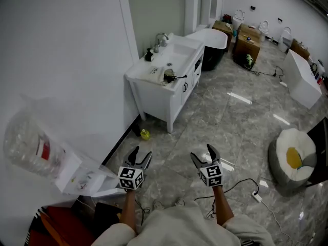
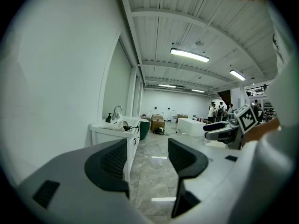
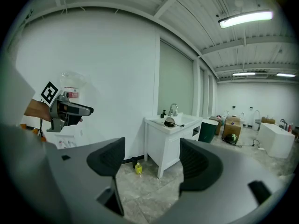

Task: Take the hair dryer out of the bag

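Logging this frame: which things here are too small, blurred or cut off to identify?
- Dark object on the white vanity: too small in all three views to say whether it is the hair dryer, or whether the pale thing beside it is a bag.
- Clear plastic item, at the left of the head view: blurred, contents unclear.
- Yellow bottle on the floor: label too small to read.

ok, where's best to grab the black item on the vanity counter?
Likely the black item across its bulk; it lies beside the pale bag near the counter's front edge, shape unclear. Come from the floor side: wall and faucet block the back.
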A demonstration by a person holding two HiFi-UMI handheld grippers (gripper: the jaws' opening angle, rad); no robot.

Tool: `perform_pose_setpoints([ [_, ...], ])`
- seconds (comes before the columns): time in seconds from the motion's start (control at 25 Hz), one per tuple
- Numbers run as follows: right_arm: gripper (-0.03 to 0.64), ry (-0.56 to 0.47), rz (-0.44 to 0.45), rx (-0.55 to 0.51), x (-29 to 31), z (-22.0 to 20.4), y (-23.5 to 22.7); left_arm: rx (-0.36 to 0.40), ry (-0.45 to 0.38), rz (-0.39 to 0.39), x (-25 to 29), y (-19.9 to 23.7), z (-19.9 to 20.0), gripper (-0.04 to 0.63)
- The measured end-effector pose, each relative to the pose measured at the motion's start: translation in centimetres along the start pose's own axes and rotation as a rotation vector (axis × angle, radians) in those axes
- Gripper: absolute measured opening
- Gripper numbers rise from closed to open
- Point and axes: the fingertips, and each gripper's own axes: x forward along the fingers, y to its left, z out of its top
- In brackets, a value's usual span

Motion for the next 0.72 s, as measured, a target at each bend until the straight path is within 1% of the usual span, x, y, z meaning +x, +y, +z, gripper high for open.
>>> perform_pose_setpoints([
  [0.2, 0.348, -0.013, 0.017, -0.009, -0.6, -0.4, -1.2, -0.015, -0.001, 0.018, 0.9, -1.8, -0.9, 0.255],
  [0.4, 0.347, -0.013, 0.026, -0.011, -0.8, -1.3, -2.3, -0.011, 0.007, 0.028, 1.6, -3.4, -1.7, 0.255],
  [0.72, 0.347, -0.005, 0.036, -0.015, 0.7, -1.7, -3.4, -0.015, 0.011, 0.033, 3.7, -3.4, -2.0, 0.255],
])
